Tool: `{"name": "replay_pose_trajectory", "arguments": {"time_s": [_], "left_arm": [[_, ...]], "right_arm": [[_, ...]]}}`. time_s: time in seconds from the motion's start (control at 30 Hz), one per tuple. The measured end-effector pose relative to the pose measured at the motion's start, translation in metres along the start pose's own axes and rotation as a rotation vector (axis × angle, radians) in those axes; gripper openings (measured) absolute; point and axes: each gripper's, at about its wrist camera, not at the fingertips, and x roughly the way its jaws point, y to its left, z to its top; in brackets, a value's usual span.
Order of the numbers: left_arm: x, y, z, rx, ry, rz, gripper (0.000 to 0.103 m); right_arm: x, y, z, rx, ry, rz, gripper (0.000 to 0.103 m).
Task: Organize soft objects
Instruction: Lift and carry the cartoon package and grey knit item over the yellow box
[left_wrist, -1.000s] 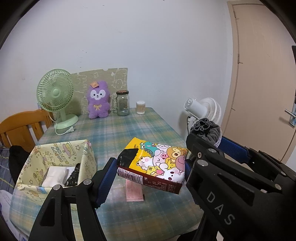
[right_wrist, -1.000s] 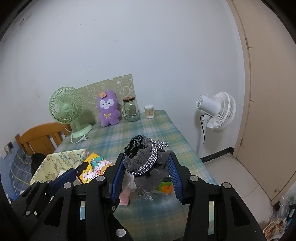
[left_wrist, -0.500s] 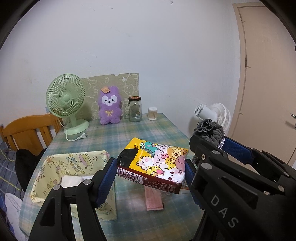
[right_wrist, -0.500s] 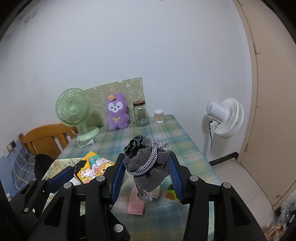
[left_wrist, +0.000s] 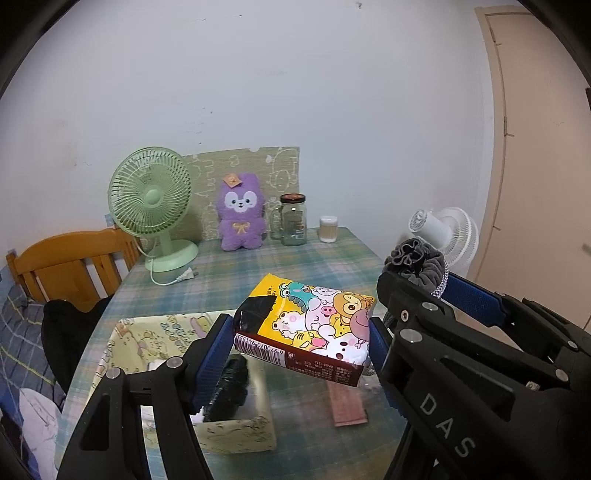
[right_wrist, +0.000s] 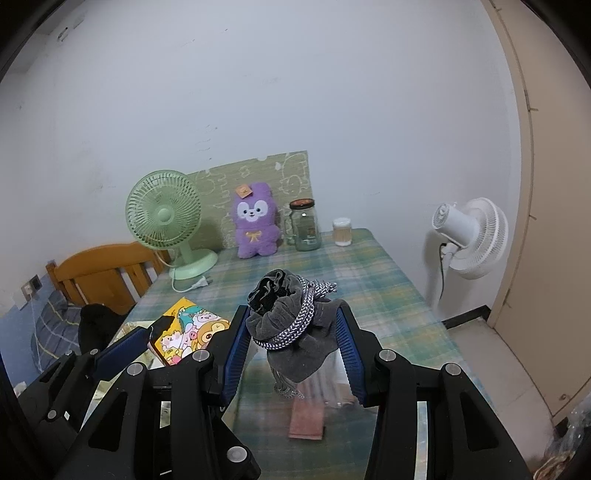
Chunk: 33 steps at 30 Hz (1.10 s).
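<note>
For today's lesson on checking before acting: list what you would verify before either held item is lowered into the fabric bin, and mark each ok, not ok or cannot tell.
1. Left gripper clamps the tissue pack: ok.
2. Right gripper clamps the grey pouch: ok.
3. Tissue pack clear of the table: ok.
4. Fabric bin open at the top: ok.
5. Room left in the bin beside the black item: cannot tell.

A plaid-covered desk (right_wrist: 369, 280) stands against a white wall (right_wrist: 295, 92), a wooden chair (right_wrist: 99, 273) at its left edge, a white fan (right_wrist: 472, 236) and beige door (right_wrist: 554, 184) to the right.
</note>
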Motion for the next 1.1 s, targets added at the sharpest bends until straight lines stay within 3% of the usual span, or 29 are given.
{"name": "replay_pose_trajectory", "arguments": {"time_s": [0.73, 1.1], "left_arm": [[0.034, 0.067, -0.012, -0.049, 0.075, 0.105, 0.074], [0.053, 0.101, -0.029, -0.086, 0.162, 0.131, 0.074]], "right_arm": [[0.057, 0.059, -0.013, -0.04, 0.091, 0.133, 0.05], [0.087, 0.088, -0.028, -0.081, 0.163, 0.192, 0.05]]}}
